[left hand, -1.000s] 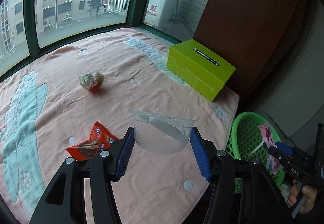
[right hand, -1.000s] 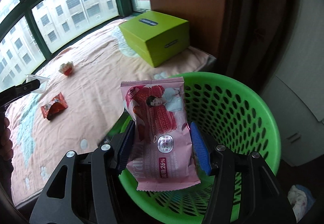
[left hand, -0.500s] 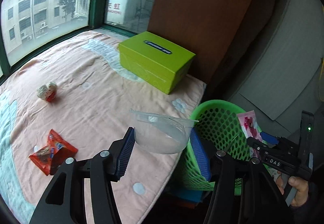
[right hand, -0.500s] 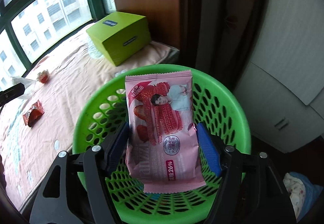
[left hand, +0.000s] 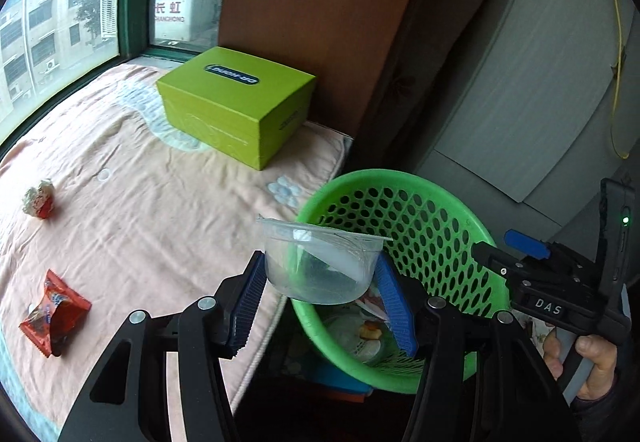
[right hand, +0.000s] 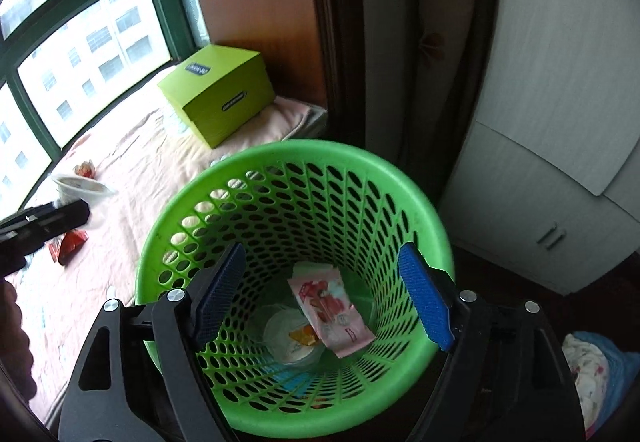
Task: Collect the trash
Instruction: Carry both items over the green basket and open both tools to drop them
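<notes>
My left gripper [left hand: 320,296] is shut on a clear plastic cup [left hand: 320,266] and holds it over the near rim of the green basket [left hand: 436,218]. My right gripper [right hand: 322,292] is open and empty above the same basket [right hand: 360,162]. A pink snack wrapper [right hand: 332,308] lies at the basket's bottom beside a clear lid [right hand: 286,334]. An orange-red wrapper [left hand: 52,312] and a crumpled red-white wrapper [left hand: 38,198] lie on the pink blanket [left hand: 140,210].
A lime-green box [left hand: 236,102] stands at the blanket's far end by a brown panel. Windows run along the left. A white cabinet [right hand: 560,162] stands right of the basket. The right gripper body [left hand: 552,286] shows at the basket's right side.
My right gripper opened and the pink wrapper fell into the basket. My left gripper carried the cup rightward from over the blanket to the basket's rim.
</notes>
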The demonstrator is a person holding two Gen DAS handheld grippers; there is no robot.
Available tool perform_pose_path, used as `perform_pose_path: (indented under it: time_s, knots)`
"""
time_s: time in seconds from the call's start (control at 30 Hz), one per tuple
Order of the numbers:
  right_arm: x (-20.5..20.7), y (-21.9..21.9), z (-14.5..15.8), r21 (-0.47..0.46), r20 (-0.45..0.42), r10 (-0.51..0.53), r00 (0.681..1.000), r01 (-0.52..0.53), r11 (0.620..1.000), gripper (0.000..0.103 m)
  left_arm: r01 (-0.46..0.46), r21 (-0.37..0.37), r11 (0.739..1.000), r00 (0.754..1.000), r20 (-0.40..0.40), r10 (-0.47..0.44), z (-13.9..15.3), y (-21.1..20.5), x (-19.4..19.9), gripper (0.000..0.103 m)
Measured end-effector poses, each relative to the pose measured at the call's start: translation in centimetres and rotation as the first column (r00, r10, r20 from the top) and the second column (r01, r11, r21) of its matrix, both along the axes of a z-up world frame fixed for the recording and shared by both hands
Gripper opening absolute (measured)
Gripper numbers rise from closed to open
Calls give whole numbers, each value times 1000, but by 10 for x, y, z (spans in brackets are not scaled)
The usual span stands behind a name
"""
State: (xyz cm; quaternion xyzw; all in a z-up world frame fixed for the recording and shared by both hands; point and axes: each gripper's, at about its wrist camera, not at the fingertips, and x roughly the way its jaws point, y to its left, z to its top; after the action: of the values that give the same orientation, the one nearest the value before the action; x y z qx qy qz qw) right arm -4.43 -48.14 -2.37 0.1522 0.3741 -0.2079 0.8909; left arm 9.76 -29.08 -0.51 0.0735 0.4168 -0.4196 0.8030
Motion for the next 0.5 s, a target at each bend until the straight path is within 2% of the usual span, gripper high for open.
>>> perform_pose_path:
  time_s: [0.37,0.43,0.5]
  knots:
    - [-13,-8,6,24,44,-22,999,21,999,81,69,47,997,997,-42,-67,-17,-41,-13,55]
    - [-15,-9,6,30,46,-23,999,21,999,81,78,47,996,996,-42,-76,-18,-45,-15,64]
    - [-16,-9,6,32,48,-23,999,22,999,81,83,42,996,996,-43,-81,-19,-47,-17,67]
